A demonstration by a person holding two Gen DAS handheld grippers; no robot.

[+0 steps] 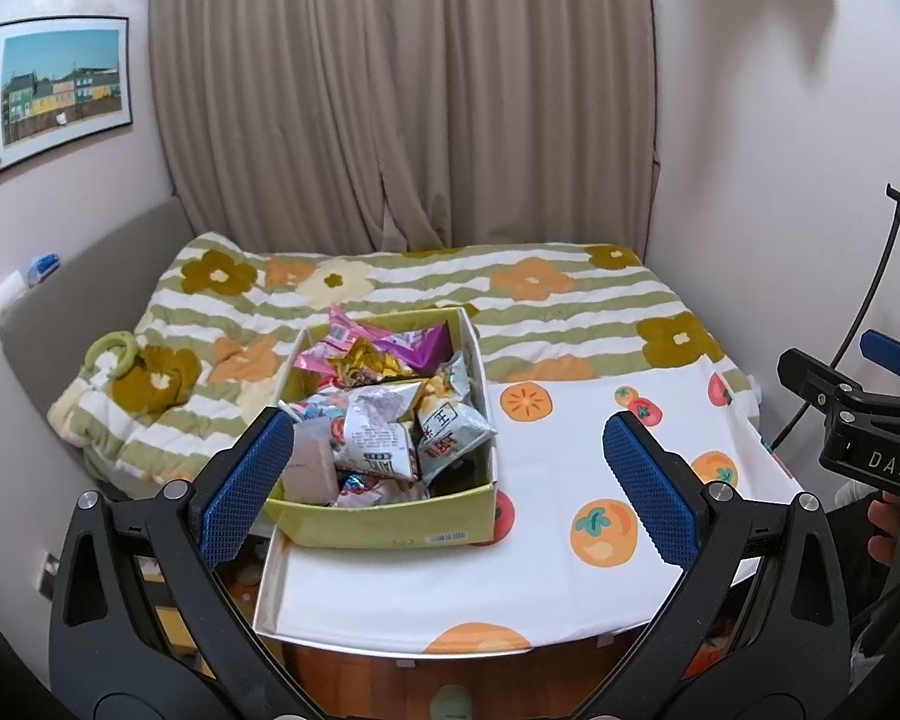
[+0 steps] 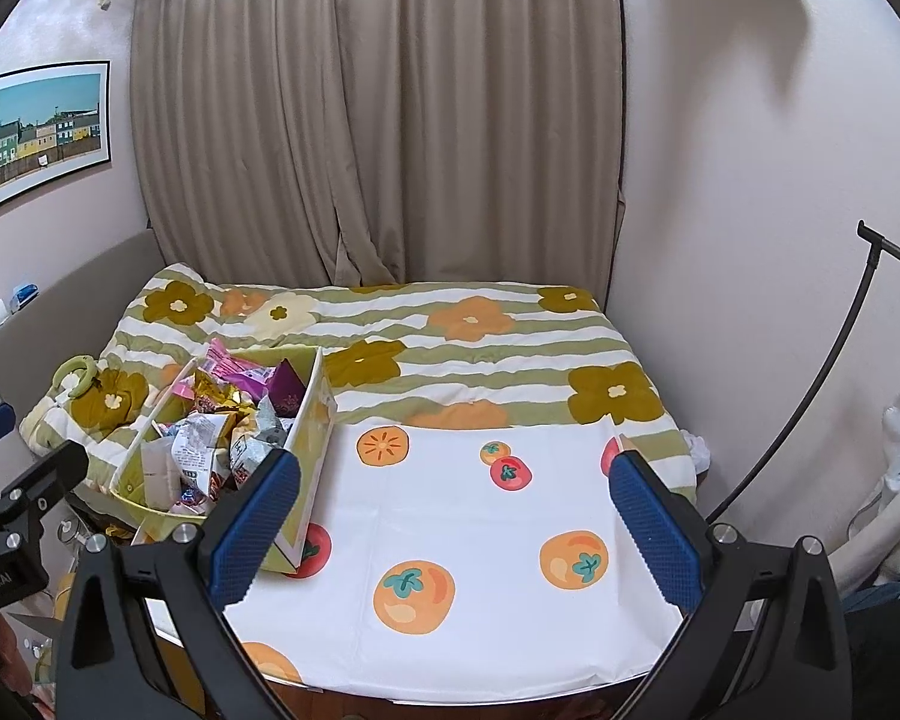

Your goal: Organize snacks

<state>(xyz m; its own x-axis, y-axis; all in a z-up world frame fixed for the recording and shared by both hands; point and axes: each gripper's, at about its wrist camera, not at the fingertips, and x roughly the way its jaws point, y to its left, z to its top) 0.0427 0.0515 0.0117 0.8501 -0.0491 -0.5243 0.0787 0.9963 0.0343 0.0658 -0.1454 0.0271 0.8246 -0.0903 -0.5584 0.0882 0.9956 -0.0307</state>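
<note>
A yellow-green cardboard box [image 1: 390, 525] [image 2: 312, 420] full of snack packets [image 1: 384, 420] [image 2: 222, 420] stands on the left part of a white fruit-print cloth [image 1: 570, 462] [image 2: 468, 510]. Pink, purple, gold and grey-white packets are heaped inside it. My left gripper [image 1: 444, 474] is open, its blue pads wide apart, the left pad just in front of the box's near-left corner. My right gripper [image 2: 456, 528] is open over the bare cloth, right of the box. Neither holds anything. The right gripper's body [image 1: 858, 420] shows at the right edge of the left wrist view.
Behind the cloth lies a bed with a green-striped flower quilt [image 2: 480, 348]. A green ring toy [image 1: 111, 354] rests on its left side. Curtains [image 1: 402, 90] hang behind. A box lid [image 1: 270, 588] lies under the box. A black curved rod [image 2: 822, 372] stands right.
</note>
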